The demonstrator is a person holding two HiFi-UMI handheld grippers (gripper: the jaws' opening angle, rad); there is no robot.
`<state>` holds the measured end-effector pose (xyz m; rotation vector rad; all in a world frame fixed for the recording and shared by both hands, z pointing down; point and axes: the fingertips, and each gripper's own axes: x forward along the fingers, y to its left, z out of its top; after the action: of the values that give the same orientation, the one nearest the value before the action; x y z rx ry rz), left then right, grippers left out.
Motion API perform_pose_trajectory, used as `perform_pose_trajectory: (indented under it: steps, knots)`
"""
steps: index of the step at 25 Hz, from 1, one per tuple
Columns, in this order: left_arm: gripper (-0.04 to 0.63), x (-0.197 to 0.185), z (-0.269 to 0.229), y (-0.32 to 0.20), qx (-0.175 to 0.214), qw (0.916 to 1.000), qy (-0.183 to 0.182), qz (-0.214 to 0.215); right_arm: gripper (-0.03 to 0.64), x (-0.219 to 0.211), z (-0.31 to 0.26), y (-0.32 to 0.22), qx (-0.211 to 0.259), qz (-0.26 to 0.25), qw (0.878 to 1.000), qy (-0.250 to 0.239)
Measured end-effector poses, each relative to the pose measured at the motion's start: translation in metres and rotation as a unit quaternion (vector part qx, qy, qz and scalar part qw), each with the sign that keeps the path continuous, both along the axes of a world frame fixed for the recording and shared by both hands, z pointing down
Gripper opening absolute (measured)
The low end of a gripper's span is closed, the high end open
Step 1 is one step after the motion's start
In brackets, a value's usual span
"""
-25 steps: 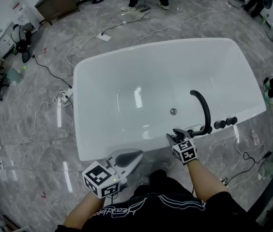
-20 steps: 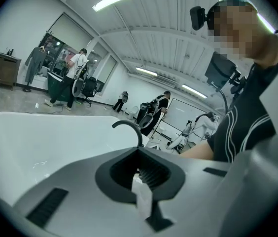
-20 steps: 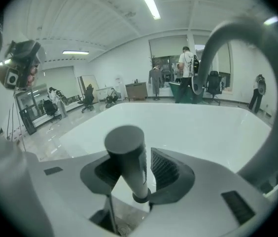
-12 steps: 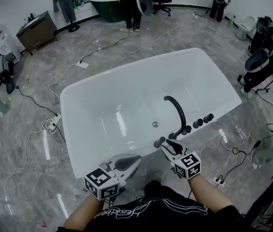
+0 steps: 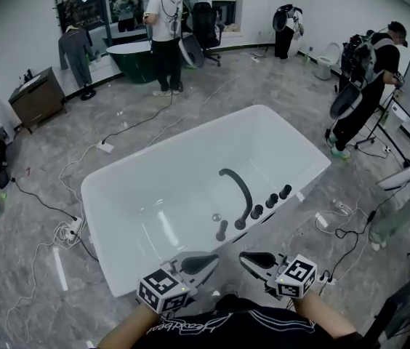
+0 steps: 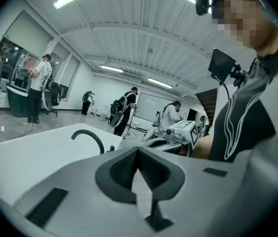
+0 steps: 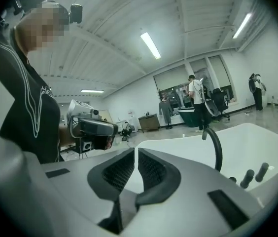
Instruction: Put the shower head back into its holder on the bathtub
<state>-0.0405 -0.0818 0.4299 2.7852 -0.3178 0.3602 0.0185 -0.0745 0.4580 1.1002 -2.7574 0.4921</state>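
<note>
my left hand-held gripper has its grey ribbed pads pressed together, empty. the right hand-held gripper has just been closing: its pads sit nearly together with a thin slit between them and nothing in it. both hang just off the near rim of the glossy white bathtub. the shower head shows as a short black upright stub on that rim, beside the arched black faucet and three round black knobs. its holder is too small to make out. the floor is polished grey stone.
</note>
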Motion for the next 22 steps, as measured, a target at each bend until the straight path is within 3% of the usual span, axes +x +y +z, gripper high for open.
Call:
perform_pose_trajectory:
  steps: [4,22]
  knots:
    - [0.004,0.003,-0.002,0.014,0.012,0.9998,-0.001,0.017,0.022,-0.002,-0.011,0.016,0.019,0.000,1.000,-0.004]
    - [0.003,0.005,-0.015,0.038,0.019,0.9998,0.005,0.009,0.014,-0.012,-0.029,0.040,0.045,-0.013,0.999,-0.023]
